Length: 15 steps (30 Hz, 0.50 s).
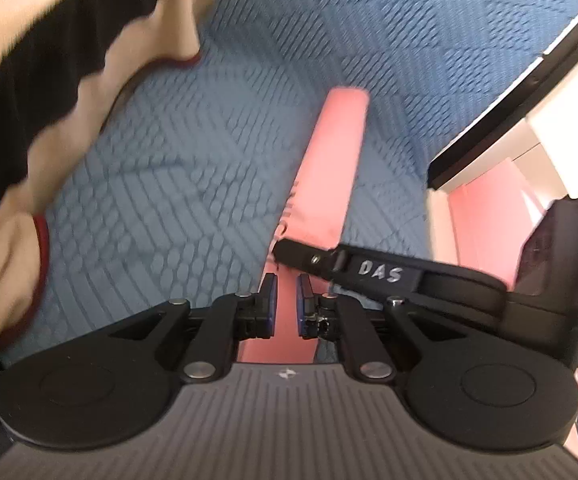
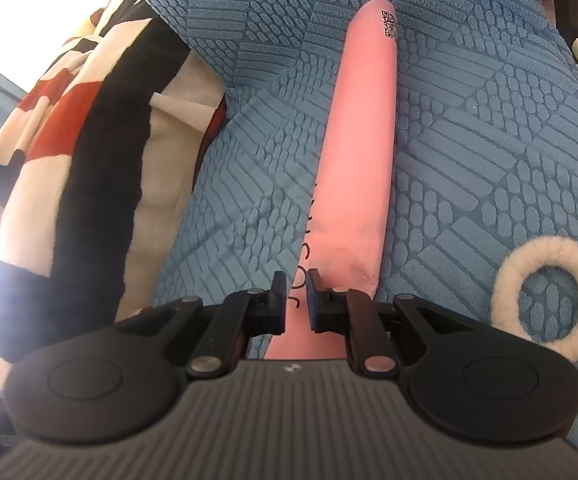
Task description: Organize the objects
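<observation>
A long flat pink pouch [image 1: 325,184] lies over a blue textured bedspread [image 1: 177,168]. My left gripper [image 1: 285,306] is shut on its near edge. My right gripper [image 2: 296,303] is shut on the same pink pouch [image 2: 359,152], which runs away from it and carries a QR code at its far end. The right gripper's finger [image 1: 369,270], marked "DAS", reaches in from the right in the left wrist view and meets the pouch just beyond my left fingertips.
A black, cream and red blanket [image 2: 69,148] is bunched at the left; it also shows in the left wrist view [image 1: 49,64]. A fluffy white ring [image 2: 549,292] lies on the blue bedspread [image 2: 489,152] at the right. A black-edged white frame [image 1: 529,92] stands at the right.
</observation>
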Motion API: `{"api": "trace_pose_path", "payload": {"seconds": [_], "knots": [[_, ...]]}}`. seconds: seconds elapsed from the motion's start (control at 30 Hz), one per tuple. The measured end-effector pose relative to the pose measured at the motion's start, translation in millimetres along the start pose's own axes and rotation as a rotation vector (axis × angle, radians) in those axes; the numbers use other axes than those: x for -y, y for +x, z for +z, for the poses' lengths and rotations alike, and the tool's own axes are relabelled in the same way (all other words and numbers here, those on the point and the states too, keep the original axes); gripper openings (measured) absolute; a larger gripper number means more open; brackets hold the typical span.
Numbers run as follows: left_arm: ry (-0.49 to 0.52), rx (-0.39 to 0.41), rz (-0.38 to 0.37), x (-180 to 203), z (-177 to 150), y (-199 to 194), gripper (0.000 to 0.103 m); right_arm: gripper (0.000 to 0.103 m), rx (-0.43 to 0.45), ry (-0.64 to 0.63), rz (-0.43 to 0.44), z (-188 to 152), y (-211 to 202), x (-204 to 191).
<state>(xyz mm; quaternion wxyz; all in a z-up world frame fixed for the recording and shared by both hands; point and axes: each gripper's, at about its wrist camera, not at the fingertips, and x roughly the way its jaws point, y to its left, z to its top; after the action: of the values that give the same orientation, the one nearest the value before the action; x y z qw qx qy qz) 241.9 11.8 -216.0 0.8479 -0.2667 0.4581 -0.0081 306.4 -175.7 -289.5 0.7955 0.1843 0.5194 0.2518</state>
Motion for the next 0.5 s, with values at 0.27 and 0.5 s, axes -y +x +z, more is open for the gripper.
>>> {"api": "trace_pose_path", "payload": {"seconds": [0.27, 0.5], "knots": [[0.045, -0.068, 0.058, 8, -10, 29, 0.010, 0.011, 0.016, 0.043, -0.001, 1, -4, 9], [0.029, -0.069, 0.056, 3, -15, 35, 0.010, 0.016, 0.087, 0.112, 0.003, 13, -12, 22]]}}
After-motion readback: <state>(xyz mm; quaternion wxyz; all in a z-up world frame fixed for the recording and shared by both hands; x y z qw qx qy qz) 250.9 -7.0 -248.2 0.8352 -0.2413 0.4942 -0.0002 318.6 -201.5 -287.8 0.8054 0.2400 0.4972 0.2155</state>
